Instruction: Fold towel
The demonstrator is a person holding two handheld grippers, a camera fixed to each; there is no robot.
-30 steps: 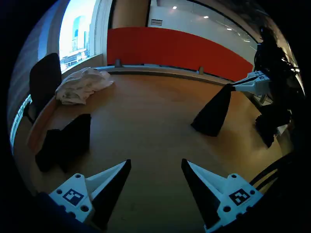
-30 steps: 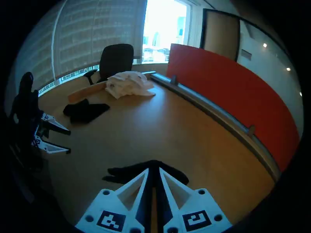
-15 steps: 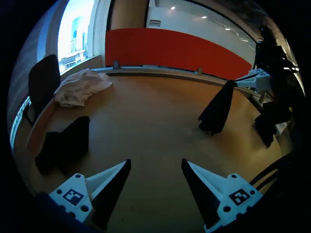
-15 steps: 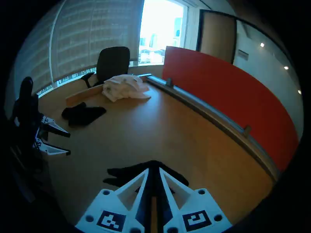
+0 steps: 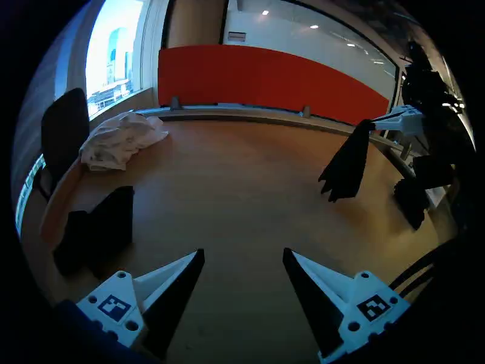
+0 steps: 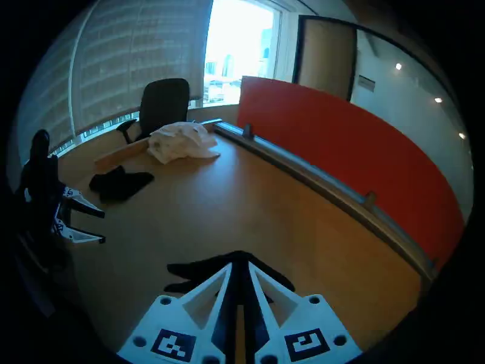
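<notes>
At a curved, light-brown wooden worktop (image 5: 242, 182) in an office, the right hand-held gripper (image 6: 240, 265) is clamped, fingers together, on a corner of a black cloth towel (image 5: 345, 170). In the left gripper view the towel hangs in a loose point from that gripper over the worktop's far right side. The left hand-held gripper (image 5: 242, 252) hovers low over the wood with its fingers spread wide and nothing between them.

A second dark folded cloth (image 5: 97, 227) lies near the worktop's left edge, and a crumpled white fabric heap (image 5: 118, 139) sits beyond it. Behind that stands a black office chair (image 6: 160, 106). A long red partition panel (image 5: 273, 76) lines the back edge, and a bright window (image 6: 239, 54) shows city towers.

Black-and-white square coded markers (image 5: 115, 306) sit on the finger bases. A small wall sign (image 5: 233, 36) is too small to read.
</notes>
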